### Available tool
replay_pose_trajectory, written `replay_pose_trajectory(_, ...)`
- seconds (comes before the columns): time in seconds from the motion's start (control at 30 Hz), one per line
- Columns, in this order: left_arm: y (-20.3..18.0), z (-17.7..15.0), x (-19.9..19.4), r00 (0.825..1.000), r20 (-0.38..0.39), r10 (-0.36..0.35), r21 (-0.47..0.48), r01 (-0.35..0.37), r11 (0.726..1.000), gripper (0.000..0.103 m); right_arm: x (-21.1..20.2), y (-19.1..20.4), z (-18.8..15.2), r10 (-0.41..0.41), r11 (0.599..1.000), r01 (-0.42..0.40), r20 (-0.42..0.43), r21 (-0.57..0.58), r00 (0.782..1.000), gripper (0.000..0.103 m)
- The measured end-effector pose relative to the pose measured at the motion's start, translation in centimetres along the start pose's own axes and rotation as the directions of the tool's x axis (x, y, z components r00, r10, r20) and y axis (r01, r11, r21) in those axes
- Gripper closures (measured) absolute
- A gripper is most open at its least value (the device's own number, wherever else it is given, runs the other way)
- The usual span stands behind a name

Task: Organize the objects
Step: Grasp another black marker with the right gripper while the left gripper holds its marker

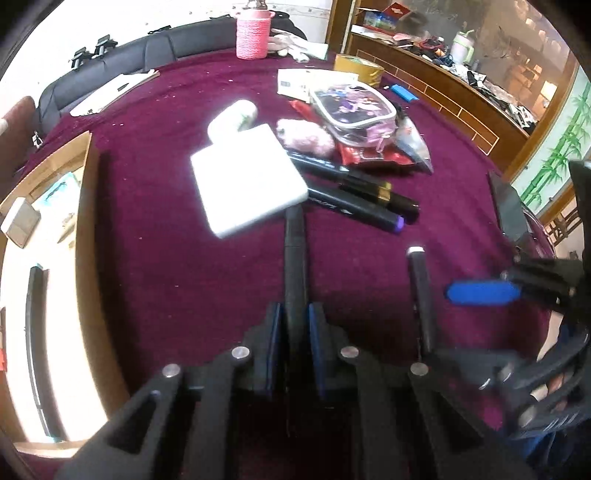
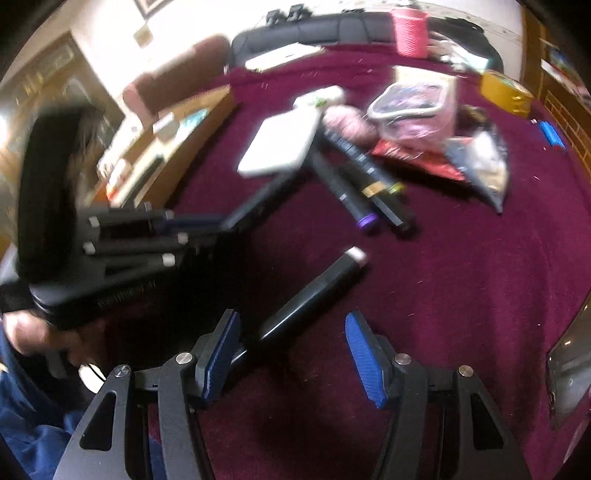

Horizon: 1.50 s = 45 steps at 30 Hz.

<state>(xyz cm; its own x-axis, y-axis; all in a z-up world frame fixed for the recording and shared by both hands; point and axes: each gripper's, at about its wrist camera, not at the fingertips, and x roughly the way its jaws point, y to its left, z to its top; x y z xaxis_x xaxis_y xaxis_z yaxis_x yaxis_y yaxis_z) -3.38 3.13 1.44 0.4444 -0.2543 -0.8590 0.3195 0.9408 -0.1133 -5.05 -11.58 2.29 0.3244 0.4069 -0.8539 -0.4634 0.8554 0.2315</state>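
My left gripper (image 1: 294, 314) is shut on a black marker (image 1: 294, 254) that points forward toward a flat white box (image 1: 247, 184). In the right wrist view the same gripper (image 2: 199, 223) appears at the left, holding that marker (image 2: 258, 199). My right gripper (image 2: 293, 358) is open just above the purple cloth. A black marker with a white end (image 2: 314, 291) lies slantwise between its blue pads (image 2: 365, 362), its near end close to the left pad. That marker (image 1: 419, 295) also shows in the left wrist view, beside the right gripper's blue pad (image 1: 480, 292).
More black markers (image 1: 354, 199) lie beside the white box. Behind them sit a pink pencil case (image 1: 354, 107), snack packets (image 1: 373, 155), a white roll (image 1: 232, 118) and a pink cup (image 1: 253, 33). An open cardboard box (image 1: 48, 184) stands at the left edge.
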Motion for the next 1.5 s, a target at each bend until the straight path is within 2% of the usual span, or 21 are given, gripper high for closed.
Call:
replay_pose_trajectory(0.07, 0.4, 0.0, -0.2, 1.000, 0.003, 0.001, -0.007, -0.001, 1.000, 0.088, 0.7, 0.8, 0.0, -0.042, 0.999, 0.043, 0.008, -0.021, 0.999, 0.036)
replay_pose_trajectory(0.13, 0.7, -0.1, -0.3, 1.000, 0.006, -0.002, -0.013, 0.002, 1.000, 0.088, 1.3, 1.9, 0.1, -0.126, 0.988, 0.129, 0.030, -0.086, 0.992, 0.037)
replay_pose_trajectory(0.2, 0.9, -0.1, -0.2, 1.000, 0.009, 0.000, -0.016, 0.000, 1.000, 0.088, 1.3, 2.0, 0.1, -0.181, 0.975, 0.187, 0.063, -0.121, 0.982, 0.057)
replay_pose_trajectory(0.27, 0.8, -0.3, -0.2, 1.000, 0.011, 0.007, -0.014, -0.007, 1.000, 0.088, 1.0, 0.8, 0.6, -0.191, 0.971, 0.199, 0.068, -0.133, 0.979, 0.063)
replay_pose_trajectory(0.37, 0.3, -0.4, -0.2, 0.999, 0.021, 0.033, 0.003, -0.033, 0.999, 0.088, 0.3, -1.5, 1.0, -0.210, 0.973, 0.215, 0.064, -0.089, 0.976, 0.086)
replay_pose_trajectory(0.47, -0.2, -0.5, 0.0, 0.997, 0.036, 0.075, 0.018, -0.075, 0.997, 0.088, -0.1, -2.3, 0.5, -0.228, 0.968, 0.234, 0.073, -0.088, 0.971, 0.086)
replay_pose_trajectory(0.6, -1.1, -0.6, 0.1, 0.989, 0.062, 0.133, 0.027, -0.135, 0.990, 0.088, 0.0, -1.3, -0.1, -0.282, 0.947, 0.296, 0.116, -0.125, 0.952, 0.086)
replay_pose_trajectory(0.73, -1.2, -0.7, 0.1, 0.986, 0.076, 0.146, 0.021, -0.148, 0.989, 0.087, 0.2, -1.0, -0.1, -0.294, 0.942, 0.309, 0.121, -0.133, 0.948, 0.085)
replay_pose_trajectory(0.97, -1.9, -1.0, 0.1, 0.976, 0.100, 0.194, 0.035, -0.198, 0.980, 0.085, 0.2, -1.6, 0.0, -0.263, 0.957, 0.274, 0.116, -0.098, 0.958, 0.085)
replay_pose_trajectory(1.03, -1.9, -1.0, 0.1, 0.974, 0.101, 0.201, 0.029, -0.204, 0.978, 0.082, 0.2, -1.8, 0.1, -0.257, 0.960, 0.267, 0.107, -0.090, 0.960, 0.084)
replay_pose_trajectory(1.07, -1.8, -1.0, 0.1, 0.973, 0.101, 0.206, 0.023, -0.209, 0.978, 0.077, 0.1, -1.9, 0.1, -0.250, 0.963, 0.258, 0.104, -0.080, 0.963, 0.084)
replay_pose_trajectory(1.1, -1.6, -1.0, 0.1, 0.970, 0.101, 0.221, 0.012, -0.223, 0.975, 0.067, 0.1, -2.0, 0.1, -0.246, 0.964, 0.255, 0.105, -0.077, 0.963, 0.084)
replay_pose_trajectory(1.17, -1.1, -0.9, 0.1, 0.967, 0.098, 0.236, -0.012, -0.236, 0.972, 0.060, 0.1, -2.0, 0.0, -0.242, 0.965, 0.251, 0.113, -0.074, 0.964, 0.085)
replay_pose_trajectory(1.23, -0.5, -1.0, 0.0, 0.975, 0.098, 0.200, -0.038, -0.197, 0.980, 0.063, 0.0, -2.1, -0.2, -0.231, 0.969, 0.240, 0.120, -0.066, 0.966, 0.086)
replay_pose_trajectory(1.3, -0.9, -1.1, -0.1, 0.977, 0.107, 0.182, -0.017, -0.181, 0.983, 0.083, -0.2, -2.4, -0.2, -0.213, 0.975, 0.219, 0.119, -0.039, 0.970, 0.086)
replay_pose_trajectory(1.33, -1.3, -1.1, -0.1, 0.978, 0.110, 0.176, -0.002, -0.176, 0.984, 0.088, -0.3, -2.5, -0.2, -0.204, 0.977, 0.209, 0.119, -0.034, 0.972, 0.086)
replay_pose_trajectory(1.43, -1.6, -1.2, -0.1, 0.978, 0.114, 0.172, 0.005, -0.174, 0.985, 0.089, -1.1, -2.6, -0.3, -0.162, 0.986, 0.165, 0.128, -0.010, 0.978, 0.086)
replay_pose_trajectory(1.5, -0.8, -1.2, -0.3, 0.987, 0.113, 0.116, -0.034, -0.113, 0.993, 0.089, -1.8, -2.5, -0.2, -0.138, 0.990, 0.140, 0.147, -0.005, 0.979, 0.086)
